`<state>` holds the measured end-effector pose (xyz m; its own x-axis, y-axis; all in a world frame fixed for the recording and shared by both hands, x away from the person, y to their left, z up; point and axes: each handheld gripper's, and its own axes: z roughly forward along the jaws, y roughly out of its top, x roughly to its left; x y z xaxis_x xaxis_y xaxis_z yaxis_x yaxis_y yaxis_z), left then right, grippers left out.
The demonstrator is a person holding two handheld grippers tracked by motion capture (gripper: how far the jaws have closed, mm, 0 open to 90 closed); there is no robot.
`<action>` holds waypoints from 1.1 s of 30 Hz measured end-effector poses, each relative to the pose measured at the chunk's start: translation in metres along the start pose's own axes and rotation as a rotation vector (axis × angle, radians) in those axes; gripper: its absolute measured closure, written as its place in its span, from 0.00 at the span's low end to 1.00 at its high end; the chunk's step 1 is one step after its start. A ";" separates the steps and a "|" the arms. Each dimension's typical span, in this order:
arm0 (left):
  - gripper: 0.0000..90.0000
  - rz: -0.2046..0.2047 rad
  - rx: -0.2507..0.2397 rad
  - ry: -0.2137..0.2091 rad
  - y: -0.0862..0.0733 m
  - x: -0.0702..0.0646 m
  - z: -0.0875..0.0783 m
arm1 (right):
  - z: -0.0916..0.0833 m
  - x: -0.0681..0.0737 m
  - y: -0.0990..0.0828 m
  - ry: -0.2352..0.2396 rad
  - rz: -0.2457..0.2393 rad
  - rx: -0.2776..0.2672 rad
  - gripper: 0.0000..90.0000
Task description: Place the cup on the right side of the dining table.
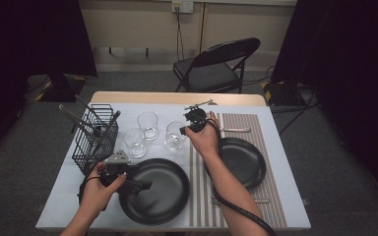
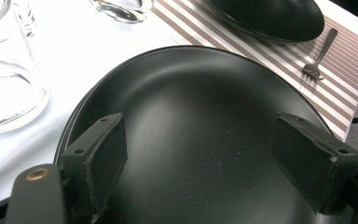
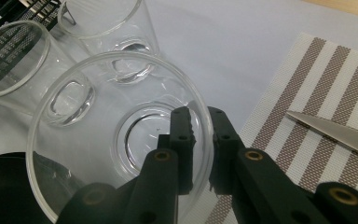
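While the right claw (image 3: 200,140) pinches the rim of the nearest glass (image 3: 121,140) beside the striped placemat (image 3: 317,121), the left claw (image 2: 200,163) hovers spread over the black plate (image 2: 200,116), so lifting the glass steadily looks next.

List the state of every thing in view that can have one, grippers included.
Right gripper: shut on the glass's rim.
Nearest glass: upright, empty, wall pinched between the jaws.
Other two glasses: upright, empty, untouched.
Left gripper: open, over the large black plate.
Large black plate: empty, flat on the table.
Second black plate: empty, on the striped placemat.
Wire basket: upright, holding utensils.
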<state>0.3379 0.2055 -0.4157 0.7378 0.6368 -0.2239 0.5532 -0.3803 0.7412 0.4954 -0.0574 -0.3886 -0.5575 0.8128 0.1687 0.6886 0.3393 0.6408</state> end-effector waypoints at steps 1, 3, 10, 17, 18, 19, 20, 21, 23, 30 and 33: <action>0.20 -0.002 -0.002 -0.001 0.000 0.000 0.000 | -0.001 -0.001 0.000 -0.001 0.003 0.000 0.92; 0.20 0.003 -0.002 -0.003 0.000 0.000 0.001 | -0.002 -0.003 0.000 -0.001 0.007 -0.001 0.92; 0.20 0.001 -0.004 -0.002 0.001 0.000 0.001 | -0.005 -0.010 -0.001 -0.021 0.016 0.001 0.92; 0.20 0.001 -0.007 -0.004 0.002 0.001 0.000 | -0.007 -0.018 -0.002 -0.033 0.034 -0.001 0.92; 0.20 0.001 -0.006 -0.003 0.002 0.001 0.000 | -0.008 -0.019 -0.002 -0.037 0.033 0.000 0.92; 0.20 0.001 -0.007 -0.002 0.002 0.001 0.000 | -0.008 -0.019 -0.002 -0.036 0.035 0.000 0.92; 0.20 -0.001 -0.007 -0.003 0.002 0.001 0.000 | -0.008 -0.020 -0.002 -0.037 0.037 0.000 0.92; 0.20 -0.002 -0.008 -0.003 0.002 0.001 0.001 | -0.009 -0.020 -0.002 -0.039 0.038 0.002 0.92; 0.20 0.002 -0.004 -0.004 0.002 0.001 0.001 | -0.009 -0.022 -0.002 -0.042 0.036 0.002 0.92; 0.20 -0.003 -0.007 -0.008 0.003 0.001 0.004 | -0.013 -0.027 -0.002 -0.052 0.044 0.000 0.92; 0.20 -0.004 -0.005 -0.007 0.003 0.001 0.005 | -0.014 -0.030 -0.003 -0.057 0.048 0.002 0.92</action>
<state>0.3426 0.2018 -0.4165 0.7385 0.6334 -0.2311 0.5541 -0.3748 0.7433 0.5040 -0.0889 -0.3851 -0.4966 0.8538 0.1564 0.7149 0.3001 0.6316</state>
